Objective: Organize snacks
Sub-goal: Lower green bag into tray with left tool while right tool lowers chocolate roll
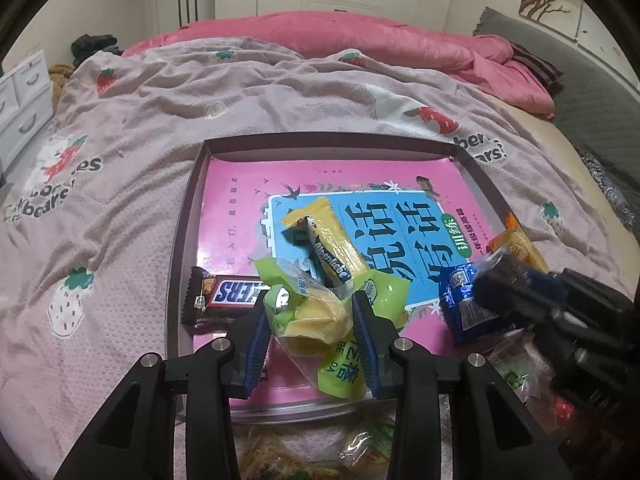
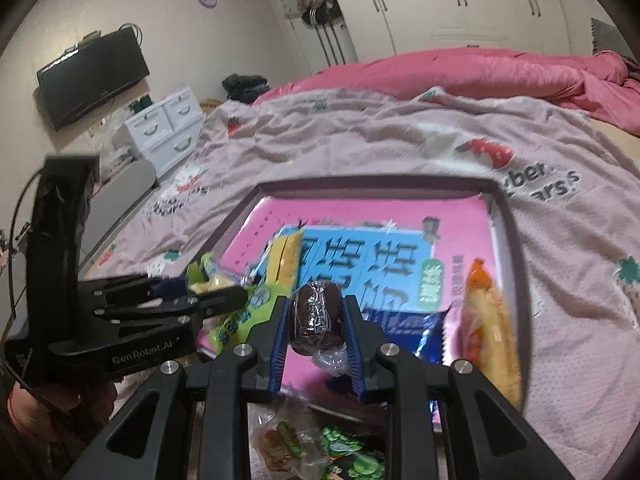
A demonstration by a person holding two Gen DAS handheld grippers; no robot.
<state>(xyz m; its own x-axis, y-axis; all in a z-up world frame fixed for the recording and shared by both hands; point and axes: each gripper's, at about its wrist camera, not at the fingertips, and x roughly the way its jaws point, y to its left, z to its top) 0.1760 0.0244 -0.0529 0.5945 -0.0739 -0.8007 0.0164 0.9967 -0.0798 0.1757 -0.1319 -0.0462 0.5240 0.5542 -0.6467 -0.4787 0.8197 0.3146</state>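
Here, both grippers hold snacks over the tray's near edge.
Left to right: a Snickers bar [image 1: 222, 300] lies across the tray's [image 1: 188, 200] left rim; the left gripper [image 1: 312, 320] pinches a green-and-yellow snack packet [image 1: 316, 316]; the right gripper [image 2: 316, 320] clamps a dark wrapped roll [image 2: 318, 316]; an orange packet [image 2: 486, 320] lies by the right rim.

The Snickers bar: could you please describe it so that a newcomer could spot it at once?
On the bed lies a shallow tray lined with a pink book. The Snickers bar lies across the tray's left wall at the near corner. It alone has a brown wrapper with blue lettering on white.
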